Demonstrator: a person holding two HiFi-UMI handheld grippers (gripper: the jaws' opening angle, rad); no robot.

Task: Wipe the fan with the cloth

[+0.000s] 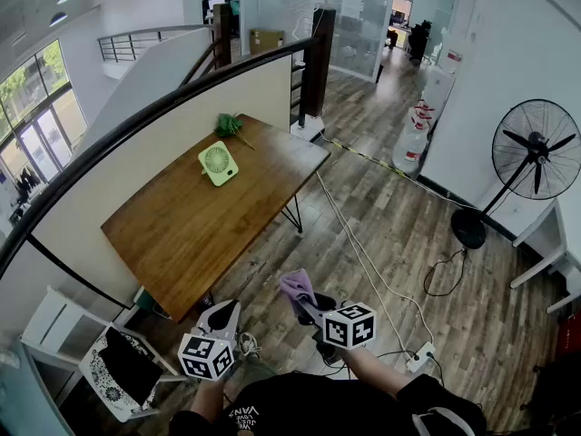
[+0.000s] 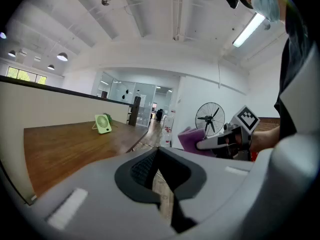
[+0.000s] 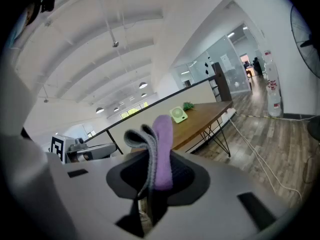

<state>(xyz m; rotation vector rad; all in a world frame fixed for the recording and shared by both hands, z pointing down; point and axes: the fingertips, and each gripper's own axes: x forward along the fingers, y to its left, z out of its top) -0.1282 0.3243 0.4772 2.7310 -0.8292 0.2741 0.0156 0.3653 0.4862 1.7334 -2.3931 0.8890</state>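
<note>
- Nearest, low in the head view, the left gripper (image 1: pixel 222 310) has its jaws clenched together on nothing.
- Beside it, the right gripper (image 1: pixel 305 303) grasps a folded purple-and-grey cloth (image 3: pixel 161 146), which stands up from between its jaws.
- Both grippers are in front of the long brown wooden table (image 1: pixel 186 234), short of its near end, so wiping has not begun.
- The small pale-green desk fan (image 1: pixel 218 163), probably the one to wipe, stands upright towards the table's far end, near a green leafy sprig (image 1: pixel 229 125).
- To do this well, carry the cloth forward over the tabletop. The empty left gripper could steady the light fan so it does not slide or tip.
- A low cream wall with a dark rail (image 1: pixel 136 125) runs along the table's left side, so there is little room there.
- To the right is open wooden floor, crossed by a white cable (image 1: pixel 363 252).
- A tall black pedestal fan (image 1: pixel 536 148) stands well apart on the right.
</note>
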